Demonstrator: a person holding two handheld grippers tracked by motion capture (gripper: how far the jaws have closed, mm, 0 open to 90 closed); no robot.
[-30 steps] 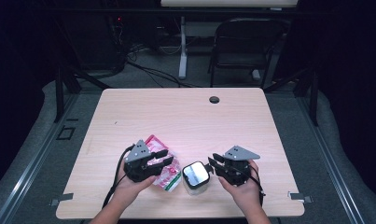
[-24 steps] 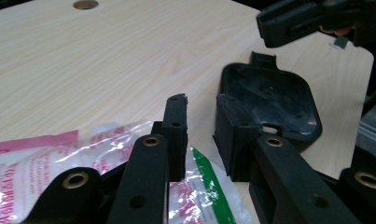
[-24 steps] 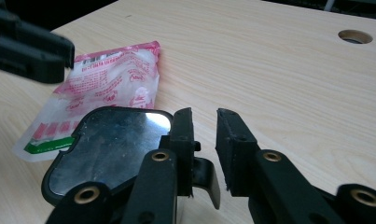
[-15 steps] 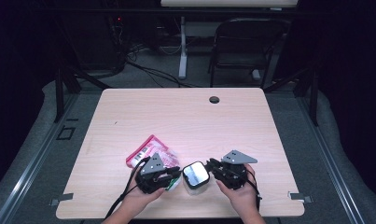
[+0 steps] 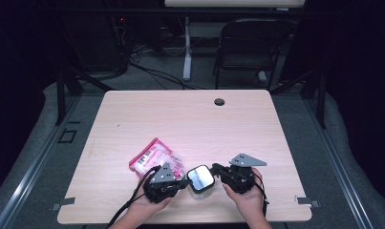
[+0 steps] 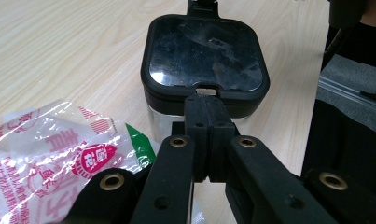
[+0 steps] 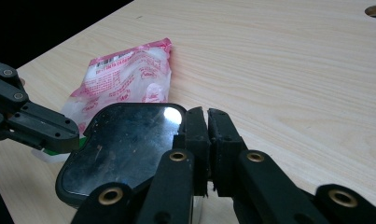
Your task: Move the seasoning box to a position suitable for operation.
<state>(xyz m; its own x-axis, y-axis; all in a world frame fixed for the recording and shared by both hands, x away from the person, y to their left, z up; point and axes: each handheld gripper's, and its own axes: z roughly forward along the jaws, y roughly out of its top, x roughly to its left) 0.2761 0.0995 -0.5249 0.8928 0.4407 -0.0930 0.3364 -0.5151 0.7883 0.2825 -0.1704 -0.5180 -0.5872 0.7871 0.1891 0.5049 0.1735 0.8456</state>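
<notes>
Container (image 5: 200, 180): high view, it stands at the table's (image 5: 190, 119) near edge between left gripper (image 5: 180, 183) and right gripper (image 5: 218, 171). Left gripper view: jaws have just closed on a lid tab (image 6: 205, 91). Right gripper view: jaws nearly together at the lid rim (image 7: 183, 112); whether they pinch it cannot be told.

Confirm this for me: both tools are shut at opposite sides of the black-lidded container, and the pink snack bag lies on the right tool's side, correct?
Not quite. The pink snack bag lies on the left tool's side of the container, as the high view shows. The rest holds: the right tool is shut too.

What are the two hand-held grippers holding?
Both pinch the container's black lid: the left hand-held gripper on a small tab at its edge, the right hand-held gripper on the opposite rim.
</notes>
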